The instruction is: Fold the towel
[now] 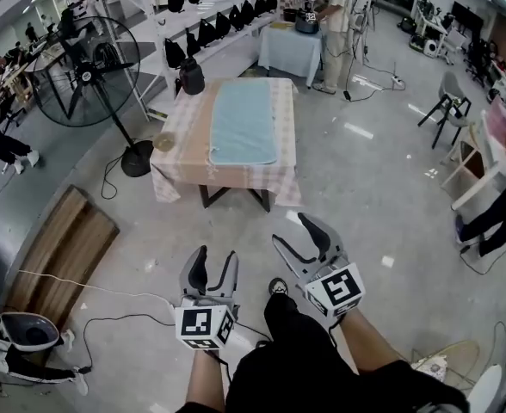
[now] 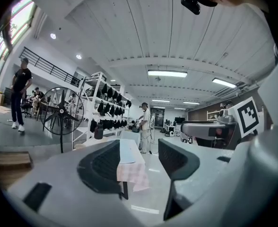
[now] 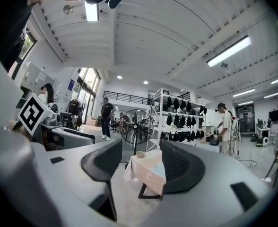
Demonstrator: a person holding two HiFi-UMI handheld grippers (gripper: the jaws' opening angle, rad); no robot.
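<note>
Towel [image 1: 243,123] first: it lies flat and pale blue along the middle of the checked table [image 1: 284,179], in the upper centre of the head view, and I stand well apart from it with bare floor between us. My left gripper [image 1: 214,258] sits at the lower centre of that view and my right gripper [image 1: 293,229] just to the right of it. Both point toward the table, jaws spread wide with nothing between them. Each gripper view shows only the distant table in the gap between the pads.

No fold is begun, as I judge it, so the trouble starts with the approach. A thin cable [image 1: 115,295] runs over the floor at lower left, and a foot could catch it if I drift that way.

At the table, the towel rests straight on the tablecloth. A low pinch at the near corners could take the cloth along with the towel and drag everything. A small bowl [image 1: 163,141] stands at the table's left edge and a dark bag [image 1: 191,76] at its far left corner, and a wide sweep of my left gripper could knock either. Uneven grips on the two corners would skew the fold.
</note>
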